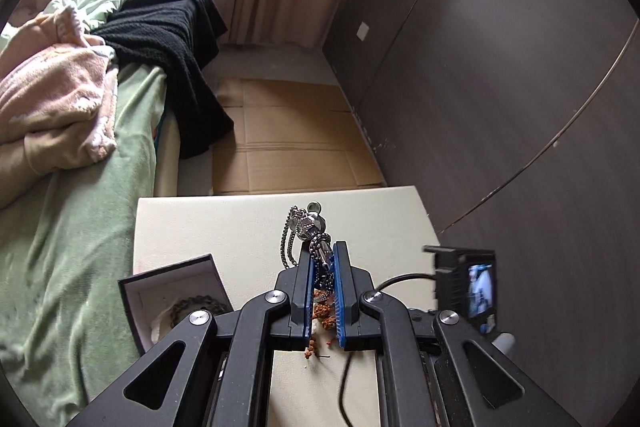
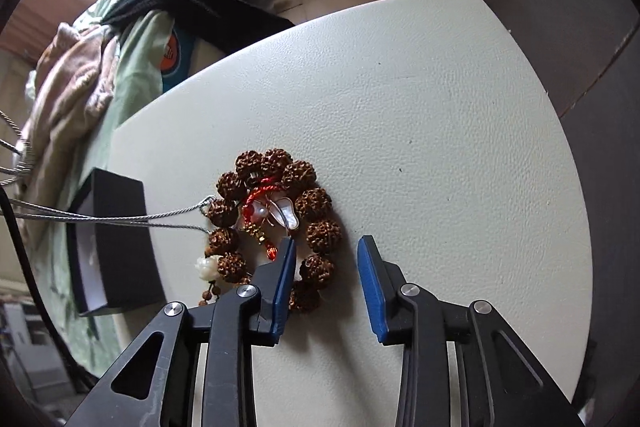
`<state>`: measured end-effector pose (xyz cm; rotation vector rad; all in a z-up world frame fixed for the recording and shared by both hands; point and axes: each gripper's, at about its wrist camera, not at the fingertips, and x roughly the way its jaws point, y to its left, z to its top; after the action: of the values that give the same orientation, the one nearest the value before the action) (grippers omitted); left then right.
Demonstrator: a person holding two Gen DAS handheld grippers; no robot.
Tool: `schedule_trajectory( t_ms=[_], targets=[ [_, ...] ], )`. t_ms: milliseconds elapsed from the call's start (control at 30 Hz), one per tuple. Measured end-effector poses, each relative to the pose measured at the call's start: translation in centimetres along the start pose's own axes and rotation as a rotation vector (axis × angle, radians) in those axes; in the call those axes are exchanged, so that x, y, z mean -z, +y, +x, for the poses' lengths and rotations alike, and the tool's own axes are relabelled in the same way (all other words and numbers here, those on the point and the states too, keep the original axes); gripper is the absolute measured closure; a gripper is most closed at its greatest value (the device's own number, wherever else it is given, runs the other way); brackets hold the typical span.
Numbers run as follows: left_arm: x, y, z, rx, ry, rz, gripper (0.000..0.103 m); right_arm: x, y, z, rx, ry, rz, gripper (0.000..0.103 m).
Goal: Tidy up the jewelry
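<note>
- The necklace [image 1: 312,235] looks like shiny metal, with a beaded chain.
- The bracelet [image 2: 276,223] has rough, knobbly brown beads.
- The table [image 2: 440,147] has a matt, grainy, leather-like surface.
- The box [image 2: 120,227] is matt black.

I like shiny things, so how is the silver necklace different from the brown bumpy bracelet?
The silver necklace is metal chain with a shiny faceted charm; the brown bracelet is big rough beads with a red cord and a white charm. The necklace is pinched in the shut left gripper, lifted up; the bracelet lies flat on the white table, with the open right gripper over its edge. Both are jewelry.
</note>
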<state>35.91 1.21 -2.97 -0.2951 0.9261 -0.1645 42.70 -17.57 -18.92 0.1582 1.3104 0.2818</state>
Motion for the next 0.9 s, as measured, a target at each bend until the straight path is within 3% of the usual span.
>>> schedule_trajectory(
  t_ms=[67,200,533,900],
  targets=[
    [-0.1,0.0,-1.2,0.009,-0.020,-0.002,0.095,0.0,0.7,0.2,0.029,-0.001,-0.028,0.082],
    [-0.1,0.3,-3.3,0.028,-0.054,-0.007,0.095,0.2,1.7,-0.3,0.034,-0.010,-0.063,0.083],
    [-0.2,1.1,-9.7,0.057,-0.161,-0.022,0.095,0.9,1.7,-7.9,-0.136,-0.201,-0.042,0.083],
    [-0.2,1.8,-13.6,0.080,-0.239,-0.016,0.095,1.6,3.6,-12.2,-0.278,-0.334,-0.007,0.083]
  ],
)
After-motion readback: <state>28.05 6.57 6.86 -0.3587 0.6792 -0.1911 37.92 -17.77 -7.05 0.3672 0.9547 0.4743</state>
